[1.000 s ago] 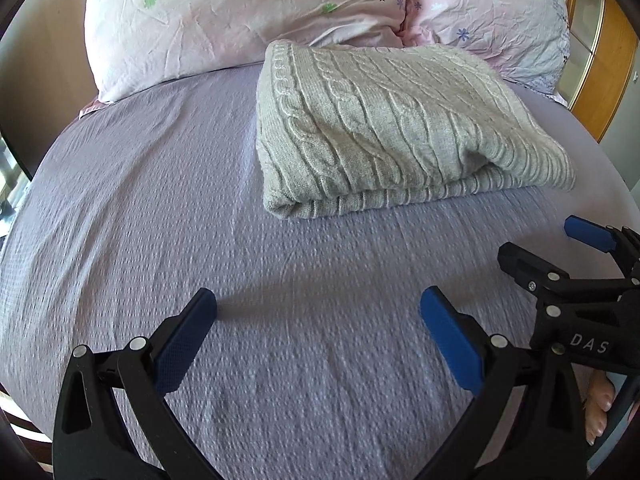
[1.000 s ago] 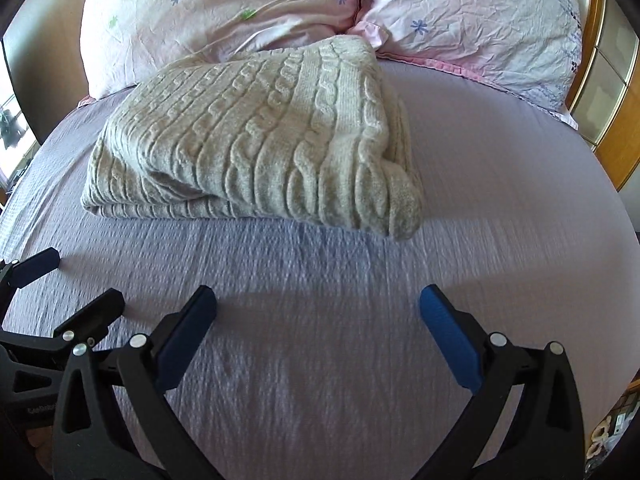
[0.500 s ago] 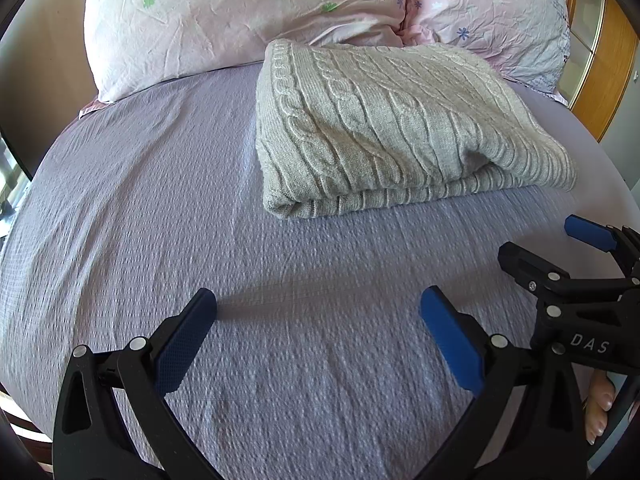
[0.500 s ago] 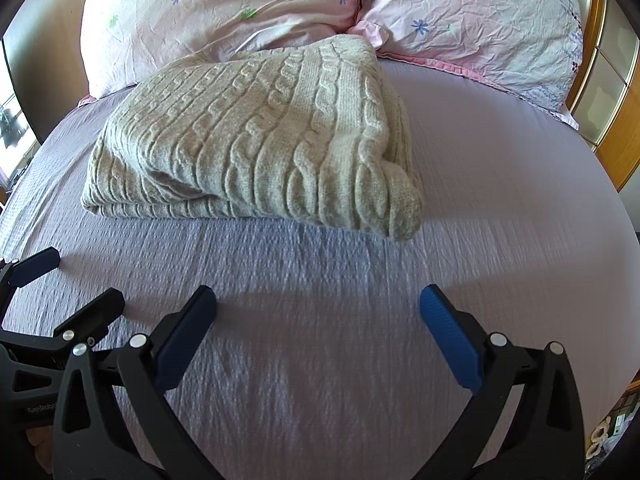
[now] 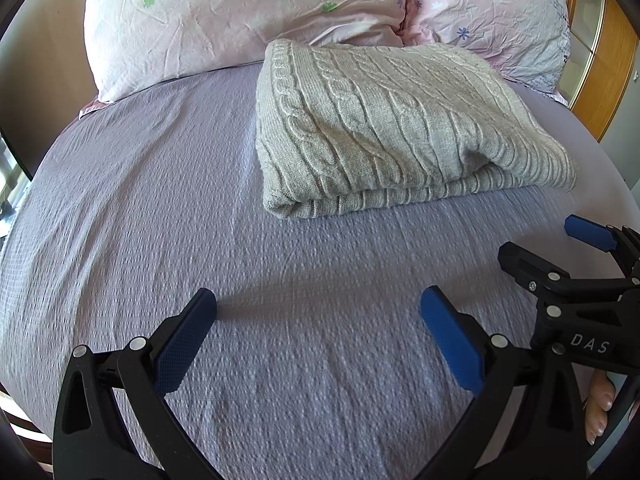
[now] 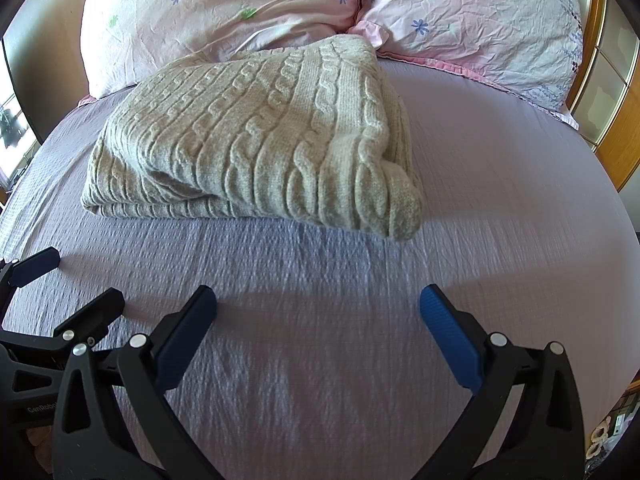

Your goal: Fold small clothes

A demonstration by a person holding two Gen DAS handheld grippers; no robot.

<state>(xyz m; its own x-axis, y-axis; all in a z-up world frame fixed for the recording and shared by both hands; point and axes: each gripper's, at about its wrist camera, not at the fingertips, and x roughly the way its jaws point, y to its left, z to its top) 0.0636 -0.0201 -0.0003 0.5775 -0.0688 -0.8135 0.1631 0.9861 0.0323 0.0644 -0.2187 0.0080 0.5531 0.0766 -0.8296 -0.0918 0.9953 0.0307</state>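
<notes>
Nearest the cameras, the left gripper was spread wide above the lilac bedsheet, its blue pads holding nothing and well short of the clothing. Just to its right sat the right gripper, also gaping wide and empty over the same sheet; part of it showed at the edge of the left wrist view, with the person's fingers visible below it, and the left gripper likewise showed at the lower left of the right wrist view. The two tools lay side by side, apart from one another.

Farther up the bed lay the grey cable-knit sweater, folded into a thick rectangle with its layered edges turned toward the grippers and a rounded fold on one side. It rested flat on the sheet, touched by neither gripper.

Beyond it, two pink flowered pillows leaned at the head of the bed, the sweater's far edge reaching them. A wooden cabinet stood farthest right.
</notes>
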